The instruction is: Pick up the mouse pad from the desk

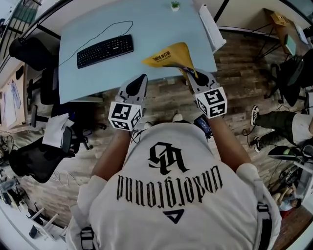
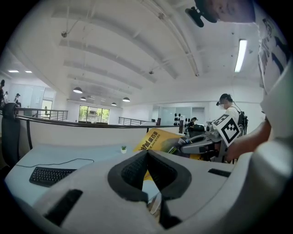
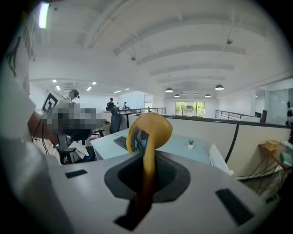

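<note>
The yellow mouse pad (image 1: 168,56) hangs curled above the near right part of the light blue desk (image 1: 93,22), lifted off the desk top. My right gripper (image 1: 191,74) is shut on its near edge. In the right gripper view the pad (image 3: 149,130) rises bent from between the pads of that gripper (image 3: 147,157). My left gripper (image 1: 141,79) hovers over the desk's near edge, left of the pad and apart from it, its tips together on nothing (image 2: 148,152). The left gripper view shows the pad (image 2: 153,139) and the right gripper (image 2: 185,145) off to the right.
A black keyboard (image 1: 105,50) with its cable lies on the desk's left half. A small potted plant (image 1: 174,6) stands at the far edge, and a white panel (image 1: 211,27) runs along the right edge. Black chairs (image 1: 29,51) stand left; another person's legs (image 1: 276,122) are at right.
</note>
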The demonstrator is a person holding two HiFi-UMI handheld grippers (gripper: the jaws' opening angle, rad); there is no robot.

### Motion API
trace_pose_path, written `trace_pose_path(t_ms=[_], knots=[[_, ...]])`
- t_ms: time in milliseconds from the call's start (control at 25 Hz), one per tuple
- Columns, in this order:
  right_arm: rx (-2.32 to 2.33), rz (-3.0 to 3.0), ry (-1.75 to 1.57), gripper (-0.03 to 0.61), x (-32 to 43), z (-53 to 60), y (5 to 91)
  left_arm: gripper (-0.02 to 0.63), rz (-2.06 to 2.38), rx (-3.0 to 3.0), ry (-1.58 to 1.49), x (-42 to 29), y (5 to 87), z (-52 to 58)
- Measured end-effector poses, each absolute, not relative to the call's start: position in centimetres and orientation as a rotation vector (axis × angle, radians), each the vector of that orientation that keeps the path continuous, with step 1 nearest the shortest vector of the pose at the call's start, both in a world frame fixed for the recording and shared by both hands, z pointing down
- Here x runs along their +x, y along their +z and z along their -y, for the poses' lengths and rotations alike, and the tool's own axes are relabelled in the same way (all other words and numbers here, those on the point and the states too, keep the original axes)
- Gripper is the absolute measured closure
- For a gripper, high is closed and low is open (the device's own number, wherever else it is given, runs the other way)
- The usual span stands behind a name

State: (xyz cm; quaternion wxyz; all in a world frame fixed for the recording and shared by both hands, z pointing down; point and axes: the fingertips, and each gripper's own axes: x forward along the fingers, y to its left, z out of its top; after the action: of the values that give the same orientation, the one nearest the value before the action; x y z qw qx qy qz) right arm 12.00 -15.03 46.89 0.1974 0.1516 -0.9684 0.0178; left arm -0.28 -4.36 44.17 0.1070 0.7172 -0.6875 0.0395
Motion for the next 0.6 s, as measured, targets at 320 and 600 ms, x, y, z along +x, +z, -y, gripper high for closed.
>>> trace_pose_path(t_ms=[320, 600], knots=[[0.438, 2.74, 0.037, 0.555, 9.0, 8.1, 45.6, 0.611, 2.007, 2.144, 0.096, -3.2, 43.5, -2.5], [0.449, 2.768, 0.002, 0.555, 6.9, 1.8, 44.4, 0.611, 1.999, 2.185, 0.081, -5.5, 42.5, -8.0]])
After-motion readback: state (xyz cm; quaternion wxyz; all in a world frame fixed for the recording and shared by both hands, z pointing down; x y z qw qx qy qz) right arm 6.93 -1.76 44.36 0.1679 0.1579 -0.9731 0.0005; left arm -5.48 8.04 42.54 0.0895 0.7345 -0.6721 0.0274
